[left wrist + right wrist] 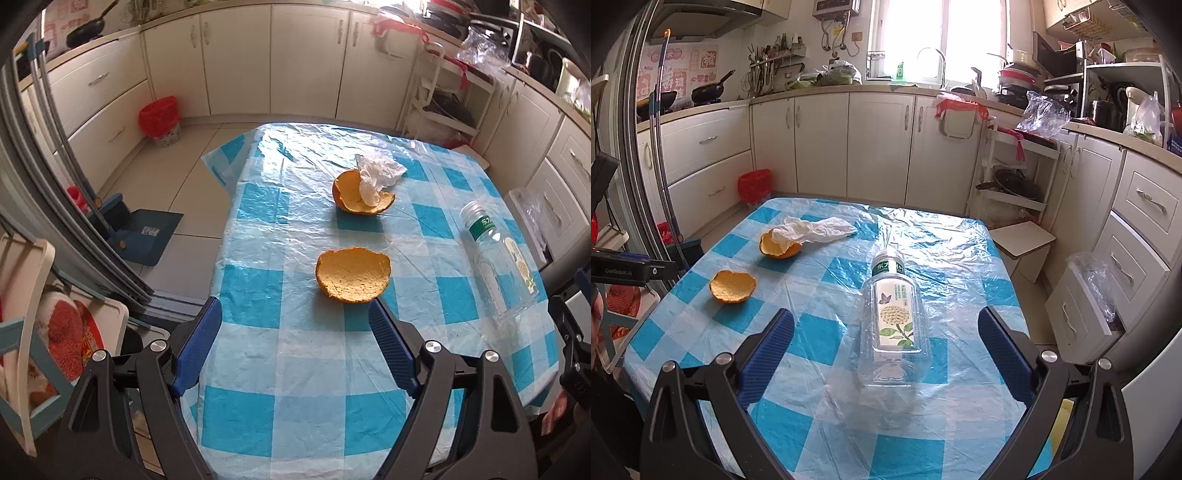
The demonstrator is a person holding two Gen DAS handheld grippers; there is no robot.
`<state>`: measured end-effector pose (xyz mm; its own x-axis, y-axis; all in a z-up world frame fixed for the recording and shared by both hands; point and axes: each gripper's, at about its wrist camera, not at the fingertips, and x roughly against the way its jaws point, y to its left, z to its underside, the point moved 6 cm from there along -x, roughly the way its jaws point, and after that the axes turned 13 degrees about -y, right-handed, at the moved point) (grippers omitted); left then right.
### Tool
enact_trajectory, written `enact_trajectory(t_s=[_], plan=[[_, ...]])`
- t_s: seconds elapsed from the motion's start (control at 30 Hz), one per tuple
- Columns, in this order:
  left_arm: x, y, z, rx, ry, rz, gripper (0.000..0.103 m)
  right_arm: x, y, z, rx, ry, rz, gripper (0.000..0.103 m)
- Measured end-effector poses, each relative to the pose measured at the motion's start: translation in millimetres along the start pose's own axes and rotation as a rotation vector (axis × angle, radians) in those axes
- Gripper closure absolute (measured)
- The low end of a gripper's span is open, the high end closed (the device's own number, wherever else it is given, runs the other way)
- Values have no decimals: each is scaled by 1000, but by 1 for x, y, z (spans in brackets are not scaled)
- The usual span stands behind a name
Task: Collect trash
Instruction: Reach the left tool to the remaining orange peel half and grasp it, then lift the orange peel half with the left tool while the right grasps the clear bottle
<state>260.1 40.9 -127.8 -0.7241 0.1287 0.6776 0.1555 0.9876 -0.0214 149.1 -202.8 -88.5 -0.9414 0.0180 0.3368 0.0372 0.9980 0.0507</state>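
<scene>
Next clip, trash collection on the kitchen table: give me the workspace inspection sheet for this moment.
Surface: table covered by a blue-and-white checked plastic cloth, wrinkled.
Job's things: near orange peel lying open side up; far orange peel with a crumpled white plastic bag draped into it; clear plastic bottle lying on its side, cap pointing away.
Clutter: nothing seen on the table beyond these.
Grippers: left gripper open, empty, lined up with the near peel; right gripper open, empty, its fingers either side of the bottle.
Cables: nothing seen.
Surroundings: red-lined trash bin on the floor by the cabinets; blue dustpan left of the table; crowded countertops.
</scene>
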Motion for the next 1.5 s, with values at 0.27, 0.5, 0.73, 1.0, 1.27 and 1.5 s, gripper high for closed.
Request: enact_trajectory(t_s=[0.27,0.5,0.73,1.0,1.27,1.5], plan=[[-38,-11,-5,-24,59,-3,25,-26,-14,9,-74,67,4,8],[-69,-19,-7,-29,96,2,30,-48,-15,13,-98,112,1,8],[-83,-29,-5,-57,123,36,49,-66,-16,17,-107,166,-2,8],[-85,-34,3,-48,150,95,93,-78,-8,24,-82,191,-9,8],[-76,-40,9,-40,163,148,95,-77,-14,30,-139,232,-54,48],[-80,-45,7,-47,157,129,93,-79,-17,26,-147,213,-47,43]])
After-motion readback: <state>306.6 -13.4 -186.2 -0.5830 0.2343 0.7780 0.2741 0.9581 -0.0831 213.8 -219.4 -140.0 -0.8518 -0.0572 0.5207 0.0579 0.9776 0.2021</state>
